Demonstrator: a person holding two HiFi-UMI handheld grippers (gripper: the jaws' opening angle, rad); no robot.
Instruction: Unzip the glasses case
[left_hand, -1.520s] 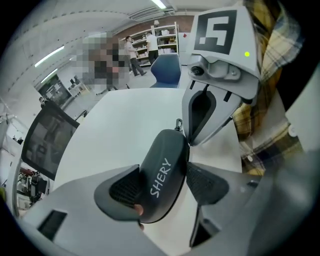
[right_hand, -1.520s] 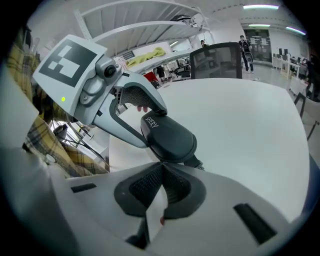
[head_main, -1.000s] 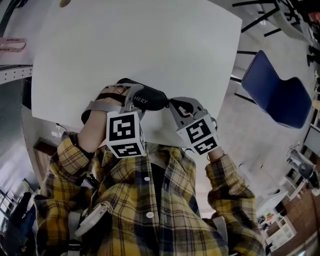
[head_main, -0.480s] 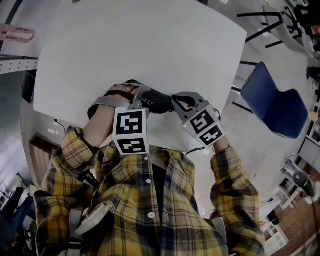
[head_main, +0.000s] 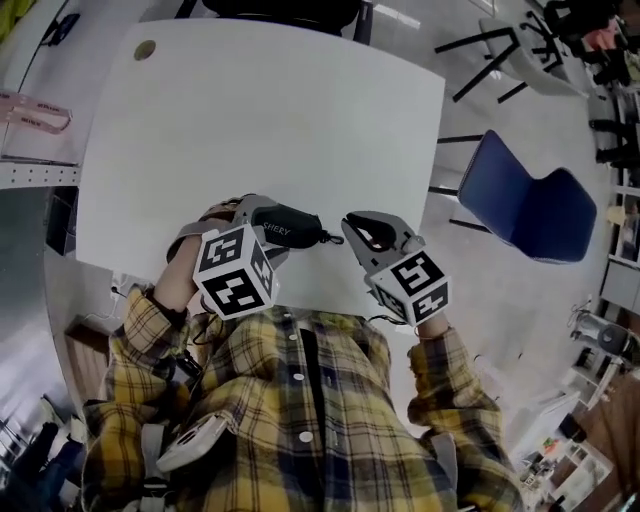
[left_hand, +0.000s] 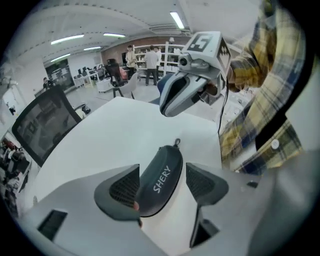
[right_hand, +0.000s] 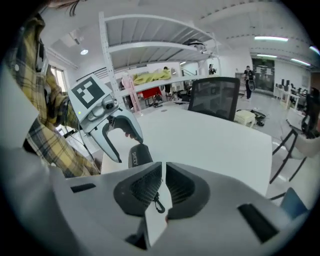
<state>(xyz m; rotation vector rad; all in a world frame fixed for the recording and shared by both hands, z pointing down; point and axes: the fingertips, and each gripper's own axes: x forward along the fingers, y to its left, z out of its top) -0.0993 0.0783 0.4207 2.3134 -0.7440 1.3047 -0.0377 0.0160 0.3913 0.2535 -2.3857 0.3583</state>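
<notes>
A black glasses case (head_main: 292, 224) marked SHERY sits near the white table's (head_main: 260, 110) front edge. My left gripper (head_main: 262, 222) is shut on its left half, and the case (left_hand: 161, 177) lies between the pads in the left gripper view. The zipper pull (left_hand: 177, 143) sticks out from the case's far tip and looks free. My right gripper (head_main: 352, 228) hovers just right of that tip, jaws shut to a thin slit. In the right gripper view the pull (right_hand: 159, 204) shows through that slit, and the case (right_hand: 140, 155) shows beyond the left pad.
A blue chair (head_main: 530, 205) stands right of the table. A pink object (head_main: 35, 112) lies on a shelf at the left. A black office chair (right_hand: 215, 102) sits at the table's far side. A person's plaid shirt (head_main: 300, 400) is close to the front edge.
The right gripper has drawn back a little from the case's end, leaving a small gap. The left gripper still holds the case. The head view has shifted to show more table.
</notes>
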